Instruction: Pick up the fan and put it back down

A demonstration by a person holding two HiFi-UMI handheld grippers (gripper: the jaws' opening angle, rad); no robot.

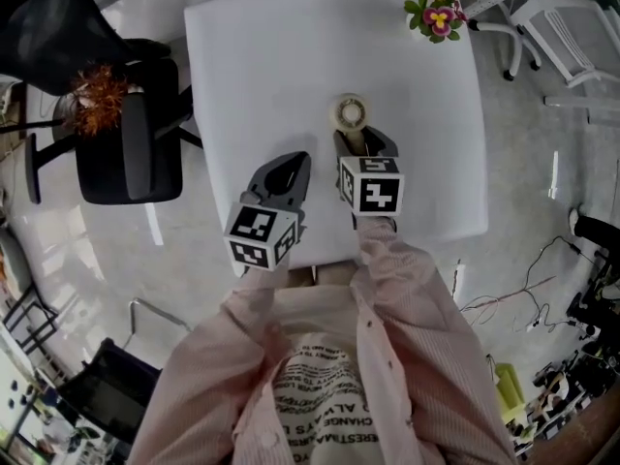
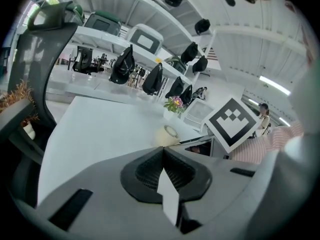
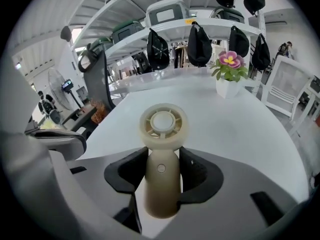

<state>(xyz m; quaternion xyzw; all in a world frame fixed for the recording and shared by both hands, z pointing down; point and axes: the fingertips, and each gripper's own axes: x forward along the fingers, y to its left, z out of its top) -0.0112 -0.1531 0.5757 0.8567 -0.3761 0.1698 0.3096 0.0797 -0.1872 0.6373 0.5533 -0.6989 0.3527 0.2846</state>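
Fan (image 3: 162, 149) in right gripper (image 3: 161, 173), head pointing away.

head view overhead; low gripper views share table (image 1: 271, 76) and fan (image 3: 161, 164).

**Room and surroundings**

White square table (image 1: 291, 56) on glossy pale floor (image 1: 542, 143). Black office chair (image 1: 131, 139) at table's left edge; white chair (image 1: 567, 27) beyond far right corner. Potted pink flowers (image 1: 438, 14) on that corner. Loose cables (image 1: 528, 294) on floor, right. White shelving (image 3: 175, 31) behind, black bags (image 3: 199, 46) hanging below. Ceiling strip light (image 2: 274, 85) lit.
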